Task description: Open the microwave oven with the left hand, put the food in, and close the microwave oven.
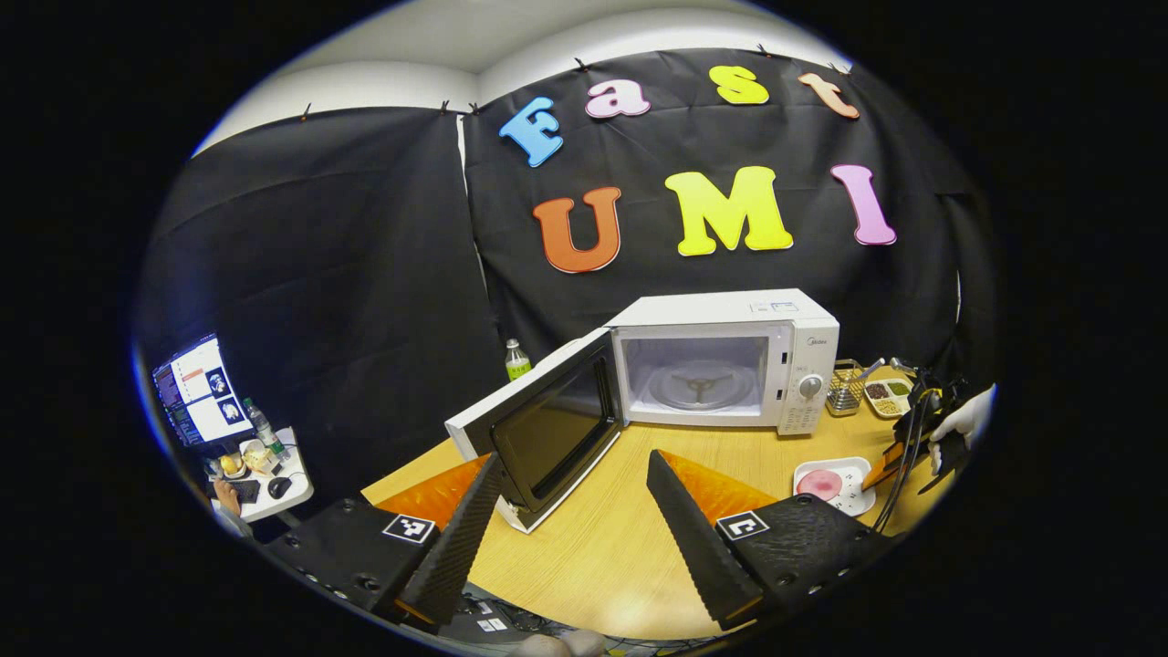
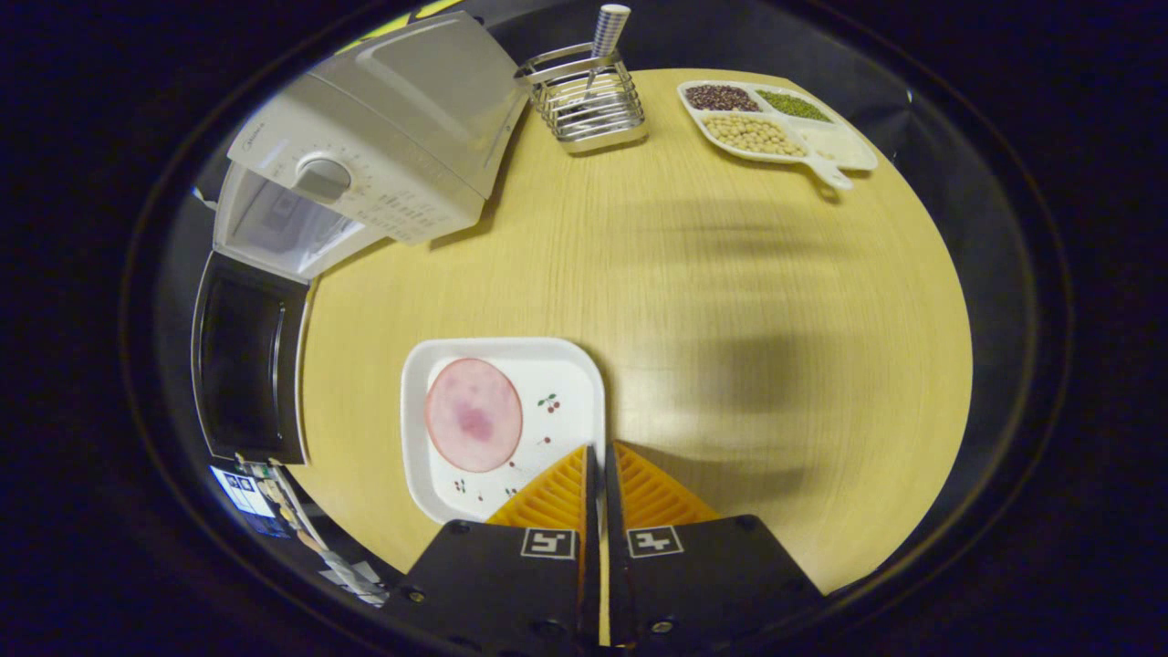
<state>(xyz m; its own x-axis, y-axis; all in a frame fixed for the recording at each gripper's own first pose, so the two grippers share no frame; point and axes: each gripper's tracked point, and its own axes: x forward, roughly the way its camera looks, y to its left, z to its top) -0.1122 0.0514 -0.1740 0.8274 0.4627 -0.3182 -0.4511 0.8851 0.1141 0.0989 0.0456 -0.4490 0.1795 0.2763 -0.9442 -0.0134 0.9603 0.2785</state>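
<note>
The white microwave (image 1: pixel 721 315) stands at the back of the wooden table, its door (image 1: pixel 547 429) swung wide to the left and the glass turntable showing inside. My left gripper (image 1: pixel 575 461) is open, its left finger close to the door's outer edge. In the right gripper view the microwave (image 2: pixel 401 119) and its open door (image 2: pixel 242 365) lie at the upper left. A white square plate (image 2: pixel 557 383) carrying a pink slice of ham (image 2: pixel 473 413) rests on the table. My right gripper (image 2: pixel 599 449) is shut on the plate's right rim. In the left gripper view that plate (image 1: pixel 853 497) lies at the right, with a gloved hand (image 1: pixel 967 420) behind it.
A wire utensil holder (image 2: pixel 589 105) and a divided tray of beans (image 2: pixel 776 123) sit at the table's far side, right of the microwave. A green bottle (image 1: pixel 517 359) stands behind the door. A side table with a monitor (image 1: pixel 196 388) is at the far left.
</note>
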